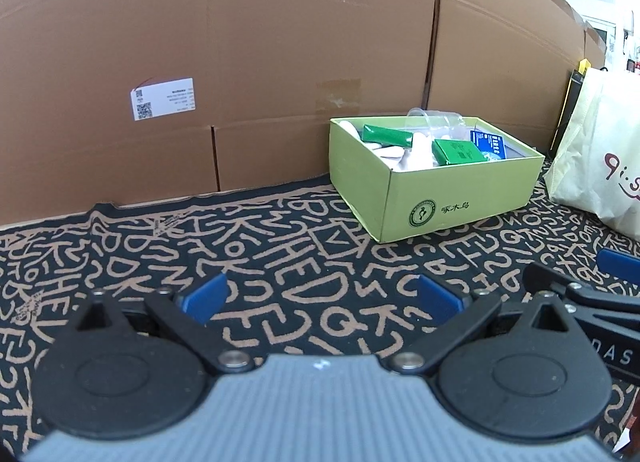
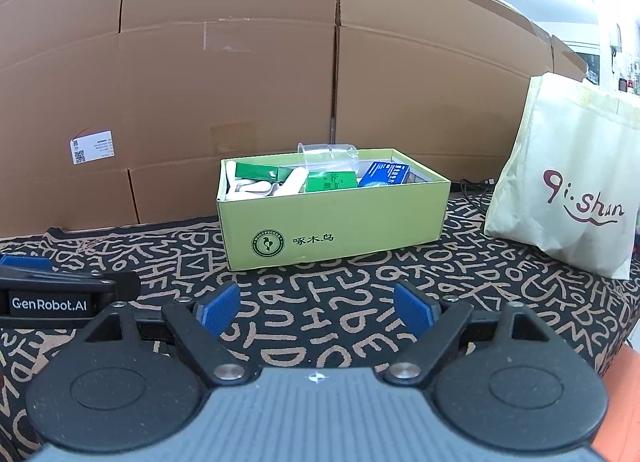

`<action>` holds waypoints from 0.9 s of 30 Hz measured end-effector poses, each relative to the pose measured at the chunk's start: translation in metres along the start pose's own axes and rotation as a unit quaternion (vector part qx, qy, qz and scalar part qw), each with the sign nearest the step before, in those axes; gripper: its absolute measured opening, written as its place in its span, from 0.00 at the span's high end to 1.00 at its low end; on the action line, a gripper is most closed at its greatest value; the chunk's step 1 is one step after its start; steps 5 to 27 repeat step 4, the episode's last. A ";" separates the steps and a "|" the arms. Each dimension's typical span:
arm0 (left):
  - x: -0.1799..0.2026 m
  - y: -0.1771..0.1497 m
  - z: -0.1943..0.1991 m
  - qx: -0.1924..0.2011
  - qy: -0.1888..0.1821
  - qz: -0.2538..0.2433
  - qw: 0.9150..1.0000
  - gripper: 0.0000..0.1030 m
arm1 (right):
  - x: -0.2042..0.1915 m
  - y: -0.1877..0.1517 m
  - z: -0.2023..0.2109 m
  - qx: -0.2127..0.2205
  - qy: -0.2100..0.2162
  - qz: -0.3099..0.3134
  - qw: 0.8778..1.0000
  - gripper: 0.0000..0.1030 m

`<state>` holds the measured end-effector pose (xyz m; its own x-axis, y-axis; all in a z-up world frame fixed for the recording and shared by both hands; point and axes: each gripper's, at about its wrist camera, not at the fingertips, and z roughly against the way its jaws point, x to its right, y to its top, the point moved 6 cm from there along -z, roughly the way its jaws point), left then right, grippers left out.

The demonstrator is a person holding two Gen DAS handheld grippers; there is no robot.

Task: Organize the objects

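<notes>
A light green cardboard box [image 1: 460,197] [image 2: 340,229] stands on the patterned cloth, against the cardboard wall. It holds green packets [image 2: 330,181], a blue packet [image 2: 385,173], white pieces [image 2: 248,185] and a clear plastic cup [image 2: 326,153]. My left gripper [image 1: 322,296] is open and empty, low over the cloth, left of and in front of the box. My right gripper [image 2: 318,308] is open and empty, directly in front of the box. The right gripper shows at the right edge of the left wrist view [image 1: 580,294]; the left gripper shows at the left edge of the right wrist view [image 2: 60,294].
Large brown cardboard boxes [image 1: 280,61] [image 2: 240,81] form a wall behind. A cream tote bag [image 2: 568,181] [image 1: 600,157] stands right of the green box. The black cloth with tan letters [image 2: 320,322] covers the surface. An orange thing [image 2: 620,402] is at the lower right.
</notes>
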<state>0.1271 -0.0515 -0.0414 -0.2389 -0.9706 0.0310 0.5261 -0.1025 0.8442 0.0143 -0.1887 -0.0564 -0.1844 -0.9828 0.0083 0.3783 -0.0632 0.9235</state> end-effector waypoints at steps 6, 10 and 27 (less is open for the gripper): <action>0.001 0.000 0.000 -0.004 -0.002 -0.001 1.000 0.00 | 0.001 0.000 0.000 -0.001 0.000 -0.002 1.000 0.16; 0.001 0.000 0.000 -0.004 -0.002 -0.001 1.000 0.00 | 0.001 0.000 0.000 -0.001 0.000 -0.002 1.000 0.16; 0.001 0.000 0.000 -0.004 -0.002 -0.001 1.000 0.00 | 0.001 0.000 0.000 -0.001 0.000 -0.002 1.000 0.16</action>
